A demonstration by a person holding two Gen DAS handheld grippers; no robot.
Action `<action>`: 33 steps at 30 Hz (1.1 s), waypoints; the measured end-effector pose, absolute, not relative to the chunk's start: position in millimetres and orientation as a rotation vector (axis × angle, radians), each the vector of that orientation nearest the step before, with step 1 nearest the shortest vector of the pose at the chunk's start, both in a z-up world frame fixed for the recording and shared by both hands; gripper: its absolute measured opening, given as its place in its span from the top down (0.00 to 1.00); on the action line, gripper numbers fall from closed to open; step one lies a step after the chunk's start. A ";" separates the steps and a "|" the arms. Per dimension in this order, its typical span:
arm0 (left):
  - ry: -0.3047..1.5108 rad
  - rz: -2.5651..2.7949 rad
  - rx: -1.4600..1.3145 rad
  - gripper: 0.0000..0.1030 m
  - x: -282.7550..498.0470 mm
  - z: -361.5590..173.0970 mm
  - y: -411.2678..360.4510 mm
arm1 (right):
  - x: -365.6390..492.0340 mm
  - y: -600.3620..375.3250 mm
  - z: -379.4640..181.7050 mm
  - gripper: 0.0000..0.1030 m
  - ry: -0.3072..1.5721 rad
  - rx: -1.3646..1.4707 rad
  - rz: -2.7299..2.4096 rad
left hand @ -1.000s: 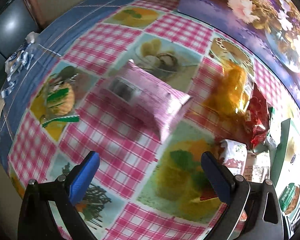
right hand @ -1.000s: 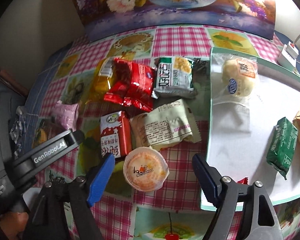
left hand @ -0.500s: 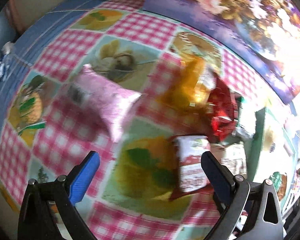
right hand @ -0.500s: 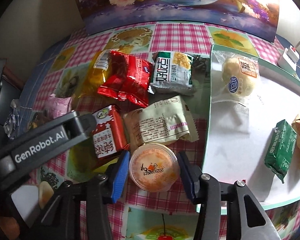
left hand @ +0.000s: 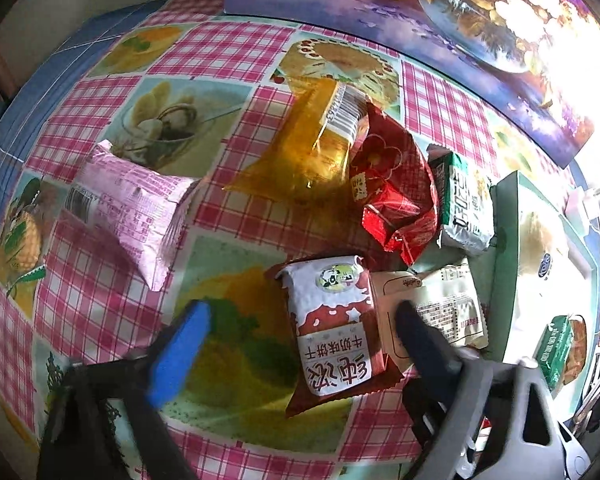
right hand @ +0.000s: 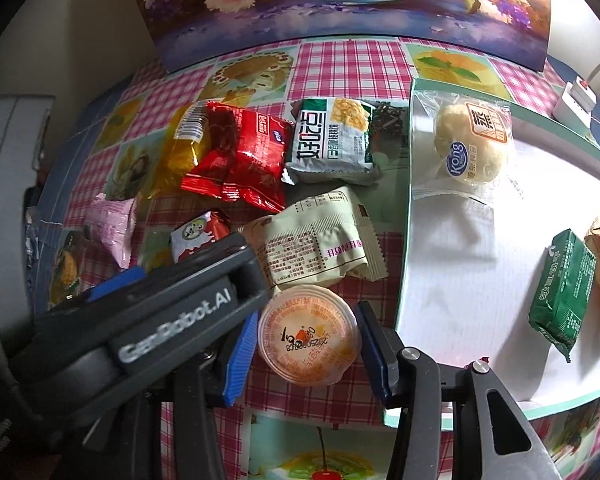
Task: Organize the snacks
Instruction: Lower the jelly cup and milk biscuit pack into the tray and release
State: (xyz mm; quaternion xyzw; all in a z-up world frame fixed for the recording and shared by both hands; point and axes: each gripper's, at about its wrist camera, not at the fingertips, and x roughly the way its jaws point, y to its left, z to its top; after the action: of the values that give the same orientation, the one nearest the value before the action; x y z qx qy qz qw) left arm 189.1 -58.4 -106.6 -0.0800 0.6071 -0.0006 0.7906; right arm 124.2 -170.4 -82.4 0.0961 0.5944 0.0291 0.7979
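The right gripper (right hand: 306, 330) is clamped on the jelly cup (right hand: 309, 334) by the tray's (right hand: 404, 280) near-left corner. The left gripper (left hand: 300, 320), its jaws just closing, straddles the biscuit pack (left hand: 334, 332) without pinching; they might snag the beige packet (left hand: 440, 304) touching it.

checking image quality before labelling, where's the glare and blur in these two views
Left wrist view: glare whites out the upper right over the floral painting, and the left gripper is motion-smeared. Right wrist view: sharp, evenly lit, soft shadows on the white tray.
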 end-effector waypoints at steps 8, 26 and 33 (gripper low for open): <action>1.297 0.001 -0.186 0.60 184.7 -100.9 -47.1 | 124.1 -169.9 -82.4 0.51 1.278 0.204 0.062; 1.186 0.031 -0.198 0.60 158.5 -47.5 -26.3 | 114.8 -190.9 -47.3 0.51 1.176 0.301 0.049; 1.135 -0.010 -0.189 0.60 152.8 -21.9 -37.6 | 112.6 -219.5 -31.3 0.51 1.119 0.356 -0.040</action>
State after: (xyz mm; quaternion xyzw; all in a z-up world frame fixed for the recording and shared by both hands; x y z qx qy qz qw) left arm 152.8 -37.6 -21.9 -0.0894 0.5367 -0.0047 0.8390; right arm 112.6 -219.5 -31.3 0.1678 0.5277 -0.0187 0.8325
